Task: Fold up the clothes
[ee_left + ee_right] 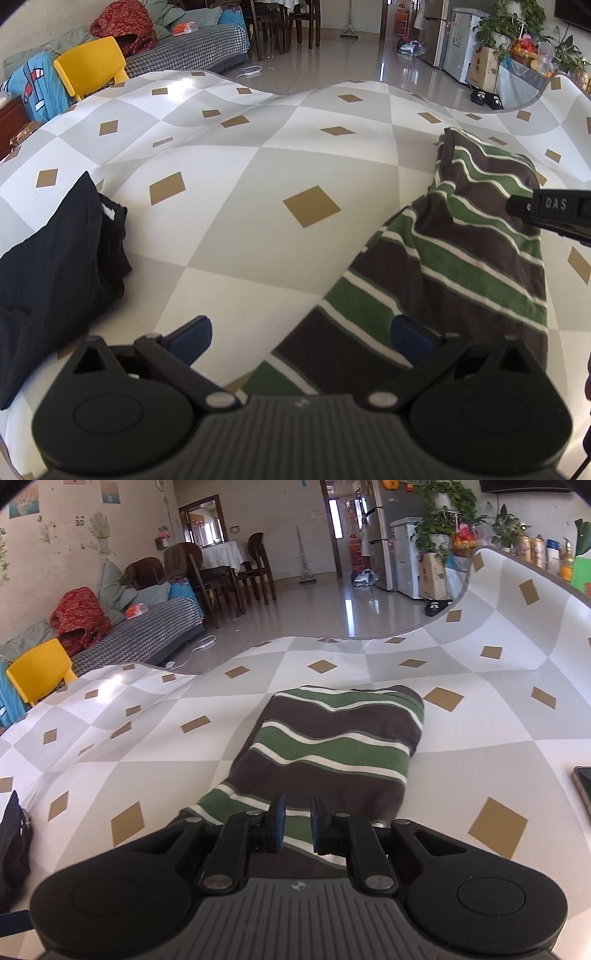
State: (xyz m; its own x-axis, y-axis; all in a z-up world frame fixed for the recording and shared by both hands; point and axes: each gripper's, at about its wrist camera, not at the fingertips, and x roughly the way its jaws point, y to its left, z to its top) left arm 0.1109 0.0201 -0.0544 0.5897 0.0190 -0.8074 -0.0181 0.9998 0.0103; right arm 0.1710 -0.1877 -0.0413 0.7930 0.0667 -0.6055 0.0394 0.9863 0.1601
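Bearing "DAS": right tongs point(554, 212), black.

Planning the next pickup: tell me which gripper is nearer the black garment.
Left. The left gripper is open, with the black garment just to its left; the right gripper hovers over the striped shirt, farther away.

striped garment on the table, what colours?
The striped garment has brown and green bands split by thin white lines. The right wrist view shows it best.
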